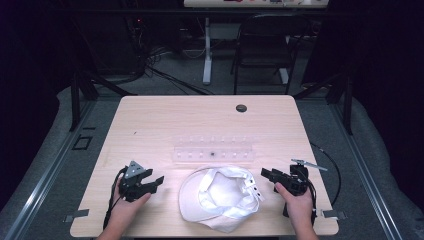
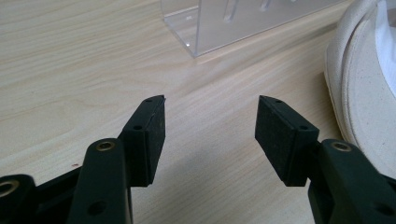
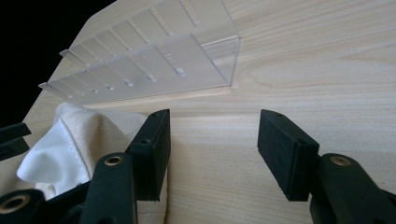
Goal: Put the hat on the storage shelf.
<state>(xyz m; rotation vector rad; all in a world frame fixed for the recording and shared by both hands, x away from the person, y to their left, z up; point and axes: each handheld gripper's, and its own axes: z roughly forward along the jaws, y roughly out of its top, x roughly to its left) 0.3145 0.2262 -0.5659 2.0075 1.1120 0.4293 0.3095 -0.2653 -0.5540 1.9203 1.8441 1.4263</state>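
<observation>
Both tongs spread, empty: left tongs [image 1: 156, 181], right tongs [image 1: 265, 173]; white cap [image 1: 220, 197] between; no legible writing.

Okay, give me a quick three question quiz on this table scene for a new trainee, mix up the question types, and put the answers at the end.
1. True or false: the white cap lies between the left gripper and the right gripper.
2. Multiple choice: the clear plastic rack sits
A. on top of the cap
B. on the table, beyond the cap
C. in the right gripper
3. Fill in: both grippers' jaws stand ____, holding nothing.

Key: 1 true; 2 B; 3 open.
</observation>
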